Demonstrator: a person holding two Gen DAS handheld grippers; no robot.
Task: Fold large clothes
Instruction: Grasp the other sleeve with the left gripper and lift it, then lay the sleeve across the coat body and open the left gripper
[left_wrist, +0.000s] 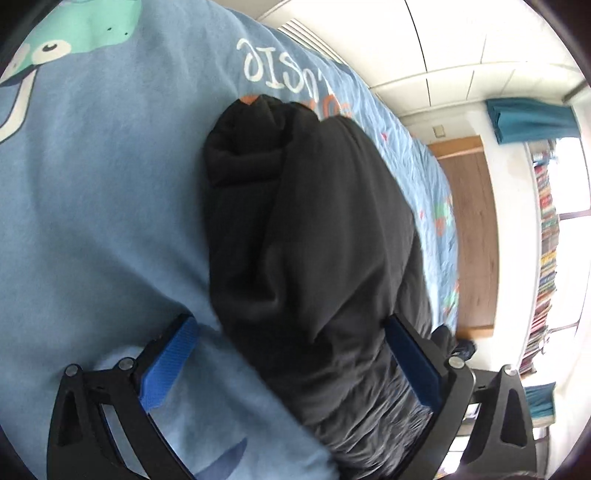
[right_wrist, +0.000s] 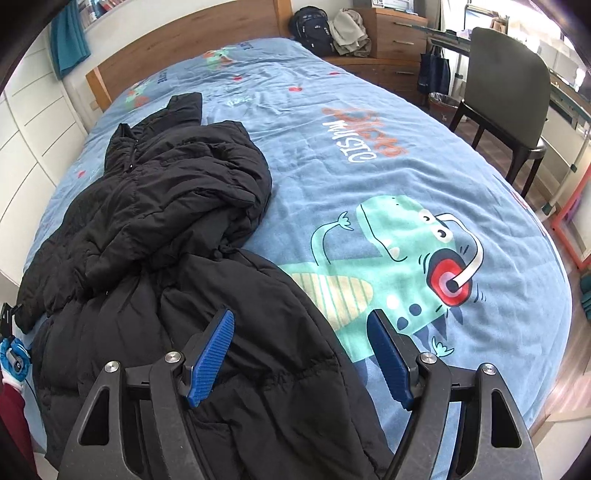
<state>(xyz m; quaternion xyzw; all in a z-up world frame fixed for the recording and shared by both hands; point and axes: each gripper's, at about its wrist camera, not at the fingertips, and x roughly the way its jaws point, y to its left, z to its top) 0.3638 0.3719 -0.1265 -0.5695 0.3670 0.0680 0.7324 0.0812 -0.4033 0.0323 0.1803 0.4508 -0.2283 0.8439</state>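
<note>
- Left wrist view: the left gripper (left_wrist: 288, 354) is seen rolled sideways, with the room tilted behind it.
- Its blue fingers (left_wrist: 170, 363) are spread wide; a long black sleeve-like part of the black padded jacket (left_wrist: 306, 229) passes between them, and whether the pads press on it cannot be told.
- The jacket part is laid along the blue bedspread (left_wrist: 103, 192), which is printed with white lettering and a green dinosaur.
- A wooden headboard (left_wrist: 476, 236) and a teal curtain (left_wrist: 528, 118) are visible beyond the bed edge.
- Right wrist view: the right gripper (right_wrist: 301, 354) is held above the lower edge of the jacket (right_wrist: 166, 221), its fingers (right_wrist: 210, 363) released and nothing gripped.
- The jacket is spread crumpled on the left half of the bedspread (right_wrist: 369, 110), collar towards the headboard (right_wrist: 177, 48).
- The green dinosaur print (right_wrist: 391, 258) lies just beside the jacket.
- A dark chair (right_wrist: 506, 92), a backpack (right_wrist: 312, 27) and a wooden dresser (right_wrist: 395, 37) are placed past the bed.
</note>
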